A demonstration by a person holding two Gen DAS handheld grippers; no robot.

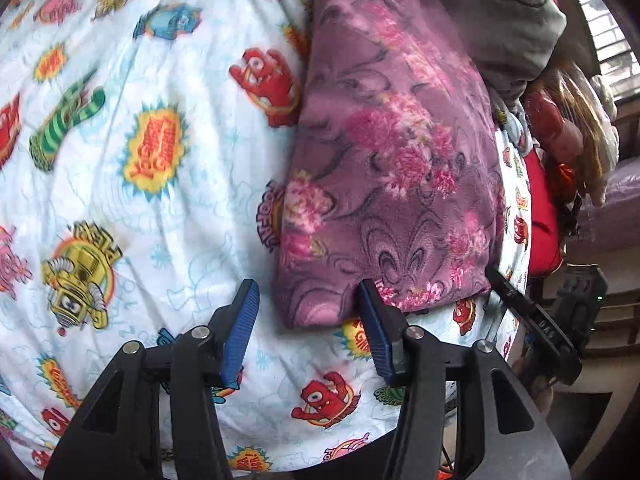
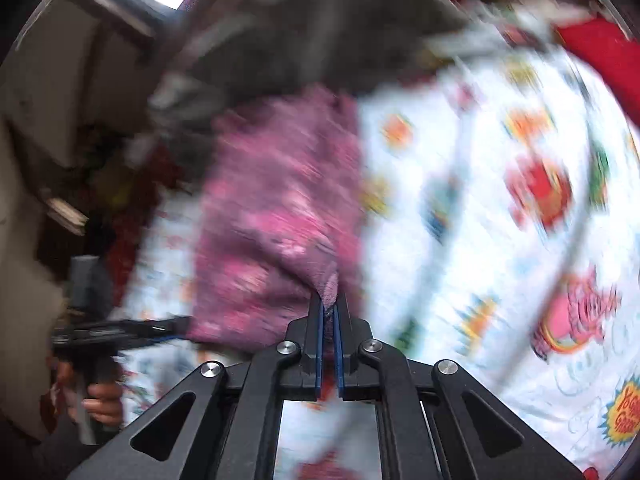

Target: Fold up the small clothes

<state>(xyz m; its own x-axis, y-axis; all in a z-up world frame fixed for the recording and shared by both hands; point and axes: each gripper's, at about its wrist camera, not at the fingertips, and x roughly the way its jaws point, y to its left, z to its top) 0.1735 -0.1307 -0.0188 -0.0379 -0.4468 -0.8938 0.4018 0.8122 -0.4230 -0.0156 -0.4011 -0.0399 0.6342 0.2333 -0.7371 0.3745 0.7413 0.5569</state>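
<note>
purple garment (image 1: 392, 160): soft fleece cloth, fuzzy matt nap, printed with pink flowers.
bed sheet (image 1: 160, 184): thin woven cloth, smooth, matt, faintly creased, with cartoon print.
grey cloth (image 1: 516, 20): matt, soft-looking fabric.
left tool (image 1: 310, 312): matt black plastic arms, ribbed blue pads (image 1: 240, 332), shiny metal pins.
right tool (image 2: 329, 312): the same matt black plastic, with blue pads.
</note>
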